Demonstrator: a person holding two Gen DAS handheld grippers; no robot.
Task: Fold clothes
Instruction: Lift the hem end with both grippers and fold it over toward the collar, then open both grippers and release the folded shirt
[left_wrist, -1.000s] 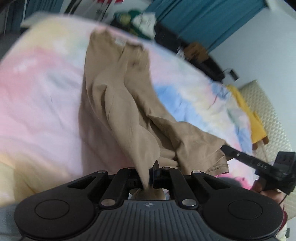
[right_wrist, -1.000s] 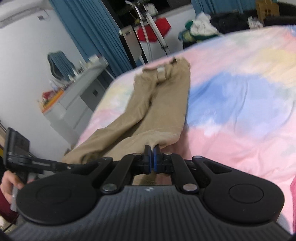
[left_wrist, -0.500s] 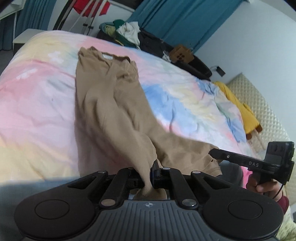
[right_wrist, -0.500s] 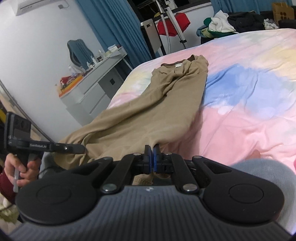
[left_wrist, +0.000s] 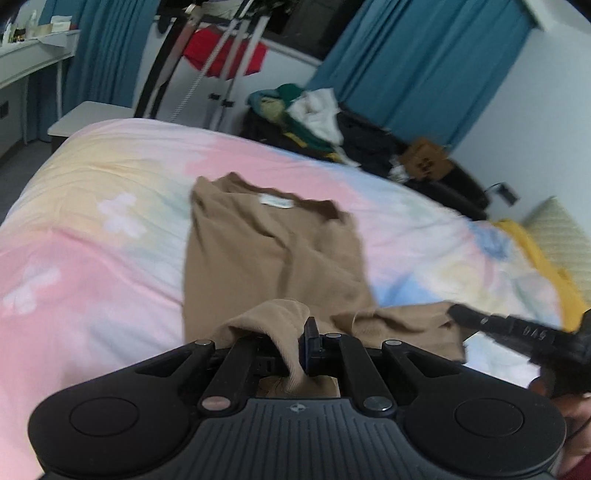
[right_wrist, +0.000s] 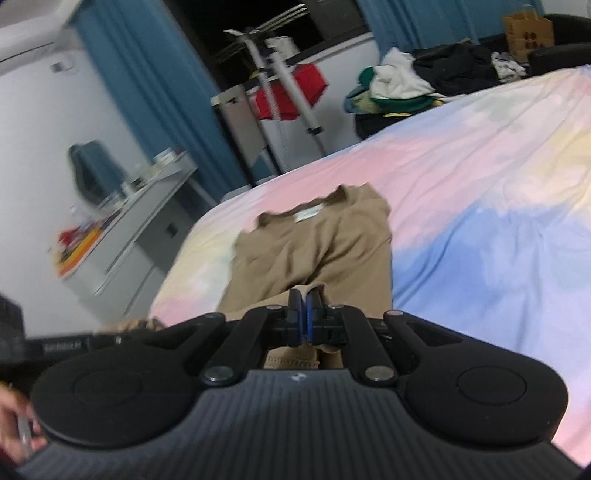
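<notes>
A tan shirt (left_wrist: 273, 254) lies lengthwise on the pastel bedspread (left_wrist: 92, 240), collar and white label at the far end. My left gripper (left_wrist: 301, 338) is shut on the shirt's near hem, which bunches over the fingers. My right gripper (right_wrist: 304, 308) is shut on the other near corner of the same shirt (right_wrist: 317, 247). The right gripper also shows at the right of the left wrist view (left_wrist: 517, 328), with the hem stretched toward it. The left gripper's body appears at the left edge of the right wrist view.
A pile of clothes (left_wrist: 310, 114) and a dark chair stand beyond the bed's far end. A drying rack with a red garment (left_wrist: 225, 55) stands by blue curtains. A yellow cloth (left_wrist: 543, 258) lies at the bed's right edge. A cluttered white desk (right_wrist: 122, 229) is at the left.
Both grippers have lifted and carried the near hem forward toward the collar. The shirt's visible length has shortened. Both views now tilt up and show more of the room.
</notes>
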